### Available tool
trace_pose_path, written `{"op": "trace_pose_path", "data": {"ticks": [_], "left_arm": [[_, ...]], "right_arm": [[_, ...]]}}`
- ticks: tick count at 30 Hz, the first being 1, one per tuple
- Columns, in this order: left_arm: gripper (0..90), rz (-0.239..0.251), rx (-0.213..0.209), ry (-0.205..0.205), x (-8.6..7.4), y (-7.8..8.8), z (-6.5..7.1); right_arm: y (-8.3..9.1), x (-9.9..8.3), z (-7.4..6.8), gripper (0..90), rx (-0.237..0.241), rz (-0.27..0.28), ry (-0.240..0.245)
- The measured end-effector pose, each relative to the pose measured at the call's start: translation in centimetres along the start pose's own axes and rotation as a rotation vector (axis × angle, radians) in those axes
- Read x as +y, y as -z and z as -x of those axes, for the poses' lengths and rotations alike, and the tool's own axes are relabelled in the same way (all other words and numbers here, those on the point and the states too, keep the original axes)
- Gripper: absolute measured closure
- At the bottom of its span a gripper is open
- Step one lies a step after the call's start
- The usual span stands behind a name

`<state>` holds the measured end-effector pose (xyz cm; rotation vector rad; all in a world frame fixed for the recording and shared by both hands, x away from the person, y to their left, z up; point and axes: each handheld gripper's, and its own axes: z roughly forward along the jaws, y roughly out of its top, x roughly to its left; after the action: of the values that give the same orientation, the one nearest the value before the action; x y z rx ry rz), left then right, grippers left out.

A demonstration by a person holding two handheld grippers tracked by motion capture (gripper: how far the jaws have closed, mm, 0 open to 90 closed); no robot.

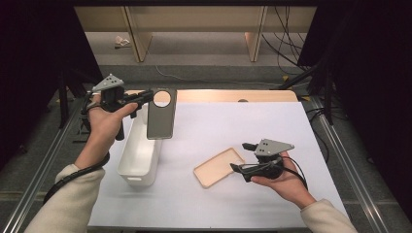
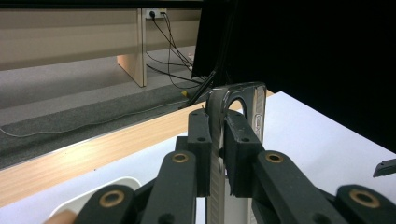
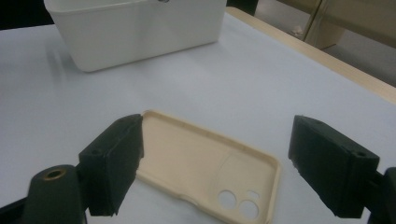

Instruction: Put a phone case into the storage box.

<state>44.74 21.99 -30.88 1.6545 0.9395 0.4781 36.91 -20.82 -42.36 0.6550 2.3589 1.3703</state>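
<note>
A dark grey phone case (image 1: 161, 113) with a round camera hole hangs upright above the far end of a white bin (image 1: 139, 154). My left gripper (image 1: 147, 96) is shut on the case's top edge; in the left gripper view the case (image 2: 233, 121) stands edge-on between the jaws of the left gripper (image 2: 217, 144). A beige phone case (image 1: 218, 167) lies open side up on the white mat. My right gripper (image 1: 240, 156) is open just right of it; in the right gripper view the beige case (image 3: 205, 163) lies between and beyond the spread jaws of the right gripper (image 3: 215, 158).
The white mat (image 1: 252, 126) covers a wooden table (image 1: 233, 95). The bin (image 3: 135, 30) stands long-side on at the left. Metal rails run along both table sides, with cables on the floor beyond. The right gripper's fingertip (image 2: 385, 168) pokes in at the left gripper view's right edge.
</note>
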Motion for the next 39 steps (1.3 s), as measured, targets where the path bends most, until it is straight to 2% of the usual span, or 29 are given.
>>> {"op": "trace_pose_path", "data": {"ticks": [39], "left_arm": [[81.5,0.018,0.044,0.01,0.5,0.8,-3.0]], "right_arm": [[0.0,0.0,0.0,18.3,0.0,0.002,-0.007]]}}
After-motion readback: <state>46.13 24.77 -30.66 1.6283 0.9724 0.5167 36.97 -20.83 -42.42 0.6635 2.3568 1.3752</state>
